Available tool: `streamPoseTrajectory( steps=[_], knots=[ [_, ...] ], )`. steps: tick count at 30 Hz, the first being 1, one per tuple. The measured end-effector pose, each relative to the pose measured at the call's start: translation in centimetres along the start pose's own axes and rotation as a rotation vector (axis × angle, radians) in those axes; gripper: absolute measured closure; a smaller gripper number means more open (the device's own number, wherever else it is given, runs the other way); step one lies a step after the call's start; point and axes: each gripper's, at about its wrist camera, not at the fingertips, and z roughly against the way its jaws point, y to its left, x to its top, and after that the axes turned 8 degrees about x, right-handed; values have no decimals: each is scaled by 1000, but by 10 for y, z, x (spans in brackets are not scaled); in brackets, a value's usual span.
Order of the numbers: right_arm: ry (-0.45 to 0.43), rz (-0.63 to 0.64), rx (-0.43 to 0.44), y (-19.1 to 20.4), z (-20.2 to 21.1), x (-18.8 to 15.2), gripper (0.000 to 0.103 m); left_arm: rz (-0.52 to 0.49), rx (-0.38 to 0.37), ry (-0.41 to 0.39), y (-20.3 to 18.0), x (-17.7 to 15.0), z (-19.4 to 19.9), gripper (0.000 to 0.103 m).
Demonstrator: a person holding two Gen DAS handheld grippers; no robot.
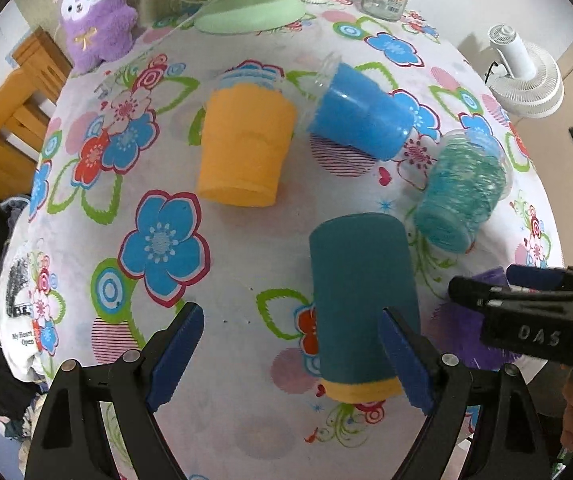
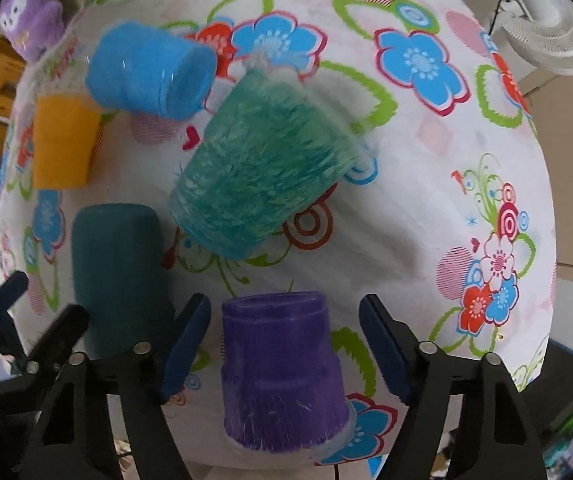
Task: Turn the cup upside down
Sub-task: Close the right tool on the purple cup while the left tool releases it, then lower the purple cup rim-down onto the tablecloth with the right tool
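Purple cup (image 2: 282, 368) stands on the counter (image 2: 406, 216) at six o'clock, between the open right tool (image 2: 285, 346) fingers, untouched. Left tool (image 1: 290, 356) also open, empty. Advice: close squarely mid-body, lift clear, then rotate fully.

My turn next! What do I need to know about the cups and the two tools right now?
Left tool: open, holding nothing; the dark teal cup stands by its right finger.
Right tool: open, with the purple cup between its fingers, not gripped.
The orange cup, blue cup and sparkly teal cup stand farther back on the flowered tablecloth.
Done: I cannot tell for sure from these views which cups are already flipped.
Left: check each cup's opening and flip any that face up.
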Motion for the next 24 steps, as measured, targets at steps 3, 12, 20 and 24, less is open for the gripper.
streamPoseTrajectory(
  steps=[3,12,20,24],
  knots=[
    [42,-4,3,3,-12,1,41,23,-32,12,5,3,-3,11],
    [2,9,29,8,-9,-3,46,31,-48,20,7,3,-2,12],
    [-183,64,83,16,49,-21,46,15,-44,-40,6,0,29,12],
    [-281,111,103,22,81,-33,46,24,-65,-67,7,0,49,12]
  ],
)
